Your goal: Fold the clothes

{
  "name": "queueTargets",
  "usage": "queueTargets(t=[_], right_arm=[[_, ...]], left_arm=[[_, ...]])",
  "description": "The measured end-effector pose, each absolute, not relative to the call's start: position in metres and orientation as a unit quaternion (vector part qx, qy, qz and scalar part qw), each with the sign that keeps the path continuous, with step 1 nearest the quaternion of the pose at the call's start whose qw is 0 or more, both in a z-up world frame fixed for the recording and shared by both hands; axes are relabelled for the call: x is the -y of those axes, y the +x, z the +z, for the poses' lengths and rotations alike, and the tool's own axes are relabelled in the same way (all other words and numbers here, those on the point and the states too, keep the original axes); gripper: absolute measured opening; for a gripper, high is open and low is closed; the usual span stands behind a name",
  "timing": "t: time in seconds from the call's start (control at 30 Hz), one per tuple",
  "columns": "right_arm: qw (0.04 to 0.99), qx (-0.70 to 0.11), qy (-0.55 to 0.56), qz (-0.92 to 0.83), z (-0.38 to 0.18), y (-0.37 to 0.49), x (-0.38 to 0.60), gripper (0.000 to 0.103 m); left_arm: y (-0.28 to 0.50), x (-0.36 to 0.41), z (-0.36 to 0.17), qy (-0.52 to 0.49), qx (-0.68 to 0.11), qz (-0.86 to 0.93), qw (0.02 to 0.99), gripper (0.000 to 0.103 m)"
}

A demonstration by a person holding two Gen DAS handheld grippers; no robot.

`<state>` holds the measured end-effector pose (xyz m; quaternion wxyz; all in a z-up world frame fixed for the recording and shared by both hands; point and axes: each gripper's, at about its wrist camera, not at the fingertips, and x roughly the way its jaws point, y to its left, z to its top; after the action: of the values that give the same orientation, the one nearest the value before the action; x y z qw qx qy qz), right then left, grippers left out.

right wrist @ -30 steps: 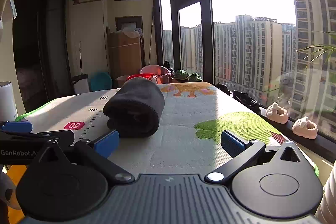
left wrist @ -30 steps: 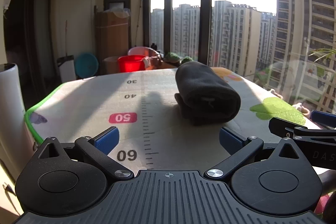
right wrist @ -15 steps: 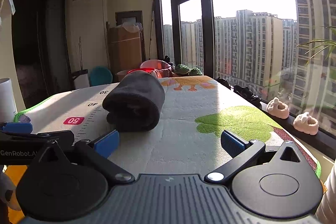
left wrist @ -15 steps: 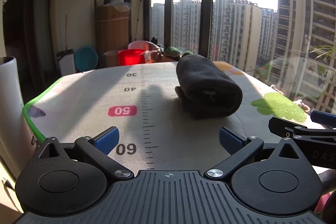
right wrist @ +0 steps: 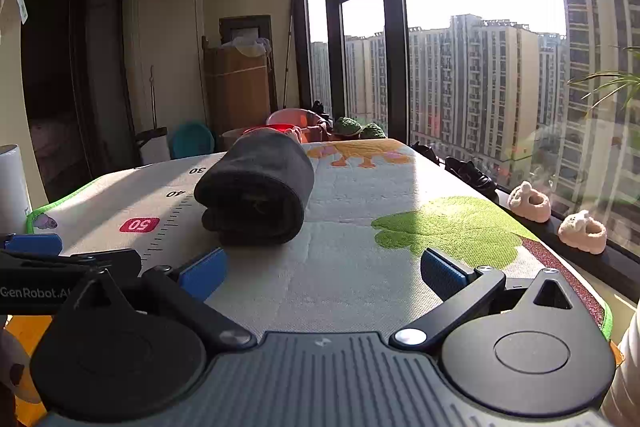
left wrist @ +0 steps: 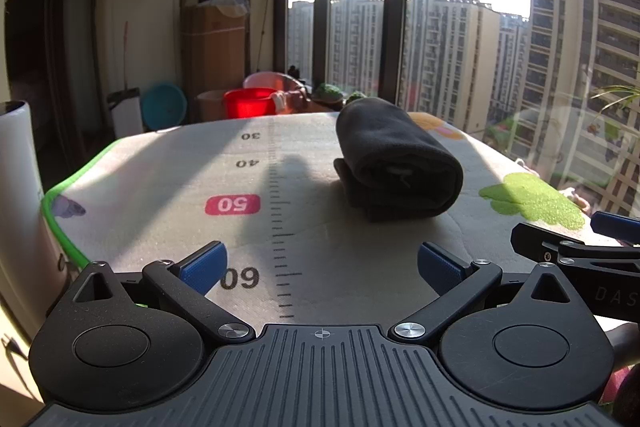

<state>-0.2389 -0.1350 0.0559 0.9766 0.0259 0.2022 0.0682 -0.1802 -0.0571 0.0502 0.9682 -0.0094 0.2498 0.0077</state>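
The dark garment [left wrist: 396, 163] lies folded into a thick bundle on the printed mat [left wrist: 168, 179], well ahead of both tools. Left gripper [left wrist: 322, 263] gapes wide, empty; right gripper [right wrist: 323, 273] likewise. Folding looks finished; nothing unfolded shows.

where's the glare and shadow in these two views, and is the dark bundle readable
Left wrist view: sky blown out white, a shadow band crosses the mat, the bundle reads as folds. Right wrist view: same white sky, sun on the mat, bundle end dark, folds faint. Both bend straight lines at the edges.
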Motion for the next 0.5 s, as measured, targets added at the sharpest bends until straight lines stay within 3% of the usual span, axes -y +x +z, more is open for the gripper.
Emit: queueTargets(t=[0.5], right_arm=[[0.975, -0.209, 0.027, 0.067, 0.0545, -0.2356, 0.1379, 0.103]], left_arm=[[-0.1814, 0.056, 0.0502, -0.013, -0.251, 0.004, 0.968, 0.103]])
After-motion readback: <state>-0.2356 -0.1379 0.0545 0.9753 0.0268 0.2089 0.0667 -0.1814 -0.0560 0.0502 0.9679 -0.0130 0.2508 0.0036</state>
